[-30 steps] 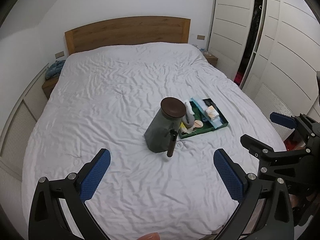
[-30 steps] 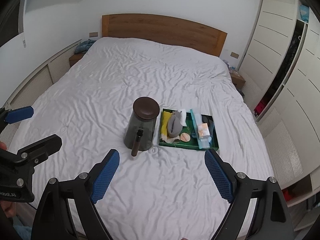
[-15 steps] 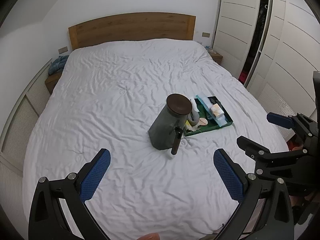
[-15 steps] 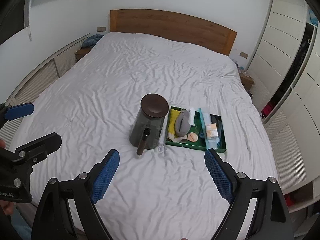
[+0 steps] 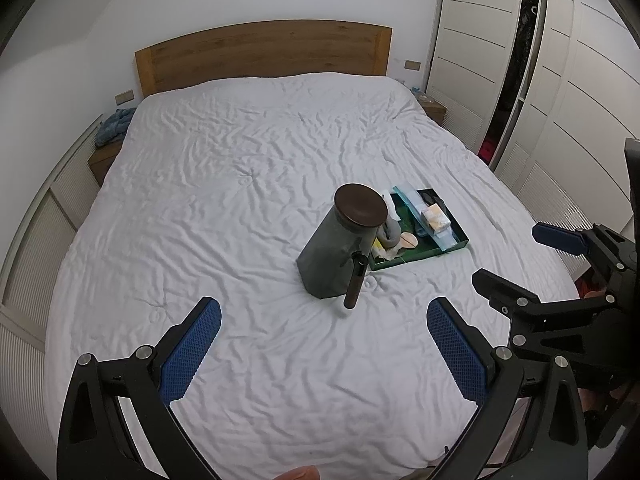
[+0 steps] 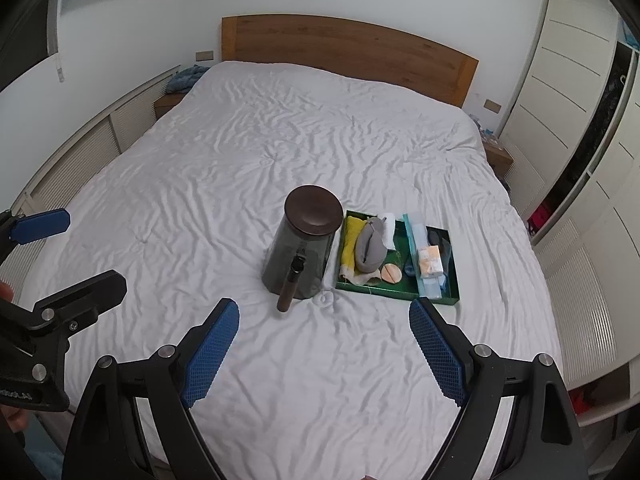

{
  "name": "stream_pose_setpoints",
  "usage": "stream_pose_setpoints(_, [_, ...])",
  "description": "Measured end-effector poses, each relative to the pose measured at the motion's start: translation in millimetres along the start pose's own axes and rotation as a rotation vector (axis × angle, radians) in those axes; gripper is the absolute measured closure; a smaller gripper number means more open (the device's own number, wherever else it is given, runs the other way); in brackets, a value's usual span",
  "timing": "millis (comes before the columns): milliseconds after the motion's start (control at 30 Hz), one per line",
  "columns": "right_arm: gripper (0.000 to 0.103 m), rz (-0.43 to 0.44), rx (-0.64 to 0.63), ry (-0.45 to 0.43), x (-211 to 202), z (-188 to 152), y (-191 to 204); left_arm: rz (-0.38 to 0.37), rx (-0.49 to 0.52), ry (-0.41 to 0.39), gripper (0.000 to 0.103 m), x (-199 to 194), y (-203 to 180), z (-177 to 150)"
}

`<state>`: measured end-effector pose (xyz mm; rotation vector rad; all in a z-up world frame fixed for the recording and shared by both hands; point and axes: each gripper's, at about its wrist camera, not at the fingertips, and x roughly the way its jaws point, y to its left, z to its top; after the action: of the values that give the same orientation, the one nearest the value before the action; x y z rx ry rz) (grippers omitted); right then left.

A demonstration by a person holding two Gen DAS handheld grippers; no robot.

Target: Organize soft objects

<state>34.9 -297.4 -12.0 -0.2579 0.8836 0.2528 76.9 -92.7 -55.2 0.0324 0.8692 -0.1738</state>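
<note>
A green tray point(image 6: 454, 276) lies on the white bed point(image 6: 280, 152). It holds a yellow cloth point(image 6: 349, 240), a grey soft pouch point(image 6: 371, 249), a white roll point(image 6: 389, 230), a round tan puff point(image 6: 392, 273), a small orange-white packet point(image 6: 430, 261) and a light blue strip point(image 6: 420, 240). The tray also shows in the left wrist view point(image 5: 460, 240). A dark grey jug point(image 6: 301, 248) with a brown lid and handle stands left of the tray. My left gripper point(image 5: 324, 356) and right gripper point(image 6: 324, 348) are open and empty, above the bed's near end.
A wooden headboard point(image 6: 352, 52) is at the far end. White wardrobes point(image 6: 580, 92) line the right side. A bedside table with a blue cloth point(image 6: 188, 76) stands at the far left. Slatted panels point(image 6: 80, 148) run along the left wall.
Both grippers have risen and tilted a little, so the jug and tray sit slightly further off in view. Both stay open. Nothing on the bed has moved.
</note>
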Motion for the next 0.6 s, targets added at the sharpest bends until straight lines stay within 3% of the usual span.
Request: stream_pose_setpoints(600, [0.015,0.013,0.023,0.019,8.6,2.9,-6.0,-0.006,0.013,0.023,0.002,9.5,-1.7,3.5])
